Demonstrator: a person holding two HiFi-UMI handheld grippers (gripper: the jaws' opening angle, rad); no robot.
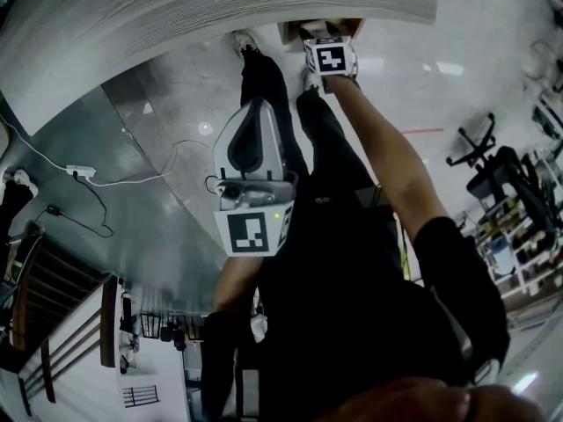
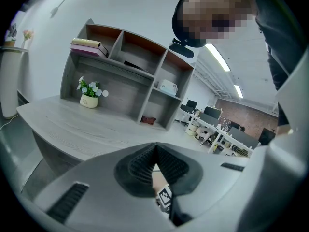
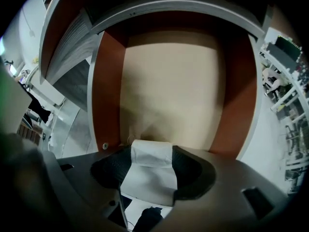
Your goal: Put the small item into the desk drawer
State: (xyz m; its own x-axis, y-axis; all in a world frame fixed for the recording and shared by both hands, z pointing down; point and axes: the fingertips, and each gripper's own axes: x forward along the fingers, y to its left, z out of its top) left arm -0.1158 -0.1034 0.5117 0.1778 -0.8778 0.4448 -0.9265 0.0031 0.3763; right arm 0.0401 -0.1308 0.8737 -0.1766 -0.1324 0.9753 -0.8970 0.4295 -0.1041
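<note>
- Glossy grey floor [image 1: 158, 130] spreads under the person, with a white power strip [image 1: 79, 171] and its cable lying on it, well apart from the feet.
- Nearest the body, the left hand-held gripper [image 2: 156, 149] is held up close to the chest. Its ribbed black pads meet at the tips and there is nothing between them.
- At the end of an outstretched arm, the right hand-held gripper [image 3: 150, 151] reaches under the edge of the tabletop [image 1: 220, 16].
- Its jaws are closed on the small item [image 3: 147, 170], a folded white packet (paper or cloth, hard to tell) that sticks out past the pads.
- Just beyond the packet lies the open drawer [image 3: 108, 95], which has reddish-brown side walls and a pale beige bottom. The packet is held over the front of it, and I cannot tell whether it touches the bottom.
- Farther off, in the left gripper view, a grey shelf unit [image 2: 125, 76] stands on the tabletop, with a small white plant pot [image 2: 89, 100] in front of it and books [image 2: 87, 46] lying flat in its top left compartment.
</note>
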